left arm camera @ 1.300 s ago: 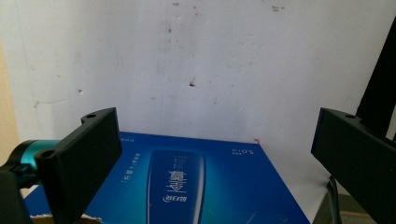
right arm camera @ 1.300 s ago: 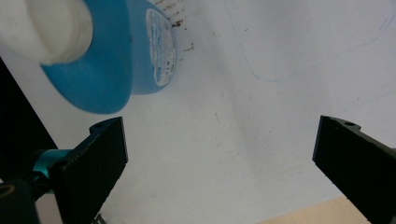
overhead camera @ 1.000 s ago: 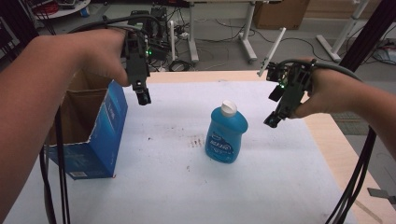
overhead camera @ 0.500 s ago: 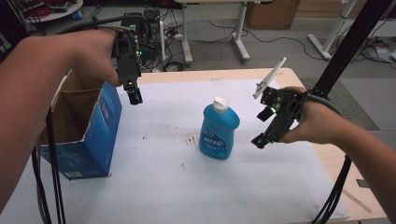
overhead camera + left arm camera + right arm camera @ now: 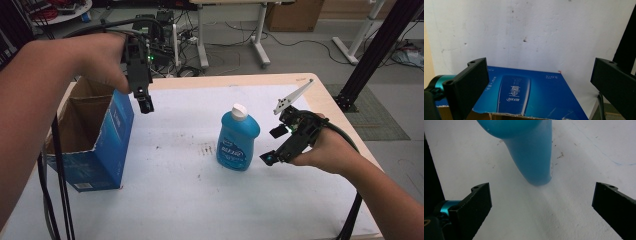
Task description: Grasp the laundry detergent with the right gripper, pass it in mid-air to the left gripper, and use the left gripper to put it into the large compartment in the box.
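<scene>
Bottle (image 5: 238, 137) of blue liquid with a white cap stands upright near the middle of the white-covered table (image 5: 200, 200), and everything else is placed from it. Largest is that table, spreading under and around the bottle, with dark specks just left of its base. Next comes the open blue cardboard box (image 5: 95, 145), standing well to the left of the bottle, its top flaps up; in the left gripper view its blue printed side (image 5: 524, 95) lies below the jaws. The left gripper (image 5: 145, 104) hangs in the air up and left of the bottle, above the box's near edge, jaws spread wide and empty. The right gripper (image 5: 270, 150) sits just right of the bottle, low by its base, not touching it. In the right gripper view its jaws stand wide apart, the bottle (image 5: 531, 157) ahead between them.
</scene>
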The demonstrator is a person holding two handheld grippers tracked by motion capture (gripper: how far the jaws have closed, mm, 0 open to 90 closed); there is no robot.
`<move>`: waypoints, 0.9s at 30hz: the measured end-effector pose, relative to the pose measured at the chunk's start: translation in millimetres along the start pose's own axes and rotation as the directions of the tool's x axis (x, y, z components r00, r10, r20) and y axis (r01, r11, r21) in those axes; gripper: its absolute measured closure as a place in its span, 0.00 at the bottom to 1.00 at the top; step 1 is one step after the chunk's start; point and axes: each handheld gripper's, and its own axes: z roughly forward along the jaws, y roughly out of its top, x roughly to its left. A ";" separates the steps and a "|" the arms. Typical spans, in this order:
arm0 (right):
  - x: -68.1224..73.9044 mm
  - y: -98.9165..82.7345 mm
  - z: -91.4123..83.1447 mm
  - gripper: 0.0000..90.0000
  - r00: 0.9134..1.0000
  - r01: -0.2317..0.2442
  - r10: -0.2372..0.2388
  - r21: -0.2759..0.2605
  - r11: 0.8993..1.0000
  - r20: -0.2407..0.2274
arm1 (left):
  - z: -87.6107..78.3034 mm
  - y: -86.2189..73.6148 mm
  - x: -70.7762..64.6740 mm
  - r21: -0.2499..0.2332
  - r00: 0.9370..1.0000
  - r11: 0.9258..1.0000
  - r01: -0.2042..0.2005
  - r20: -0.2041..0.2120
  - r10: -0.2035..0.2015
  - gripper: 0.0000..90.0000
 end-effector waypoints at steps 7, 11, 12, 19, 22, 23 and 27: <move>1.0 -3.7 10.8 0.02 1.000 0.001 -0.001 -0.049 0.999 -0.001 | -0.1 0.0 -0.2 -0.002 1.000 1.000 -0.001 0.001 0.001 0.02; -2.0 -5.5 16.4 0.01 1.000 -0.015 0.015 -0.075 0.997 -0.005 | -0.8 0.8 -1.8 -0.005 1.000 1.000 -0.005 0.000 0.005 0.02; -2.7 -5.7 18.4 0.01 1.000 -0.019 0.018 -0.083 0.996 -0.008 | -0.9 0.7 -2.0 -0.009 1.000 1.000 -0.007 -0.001 0.007 0.02; -6.0 -4.6 30.5 0.01 1.000 -0.026 0.026 -0.107 0.994 -0.008 | 0.1 -0.3 -2.4 0.001 1.000 1.000 -0.004 -0.003 0.004 0.02; -6.7 -2.7 38.5 0.01 0.999 -0.029 0.028 -0.130 0.991 -0.016 | 1.8 0.8 -1.9 0.006 1.000 1.000 -0.014 -0.002 0.014 0.02; -6.7 -2.7 38.5 0.01 0.999 -0.029 0.028 -0.130 0.991 -0.016 | 1.8 0.8 -1.9 0.006 1.000 1.000 -0.014 -0.002 0.014 0.02; -5.7 -2.0 47.4 0.01 0.999 -0.037 0.032 -0.147 0.988 -0.036 | 3.4 2.4 -2.5 0.009 1.000 1.000 -0.006 0.001 0.006 0.02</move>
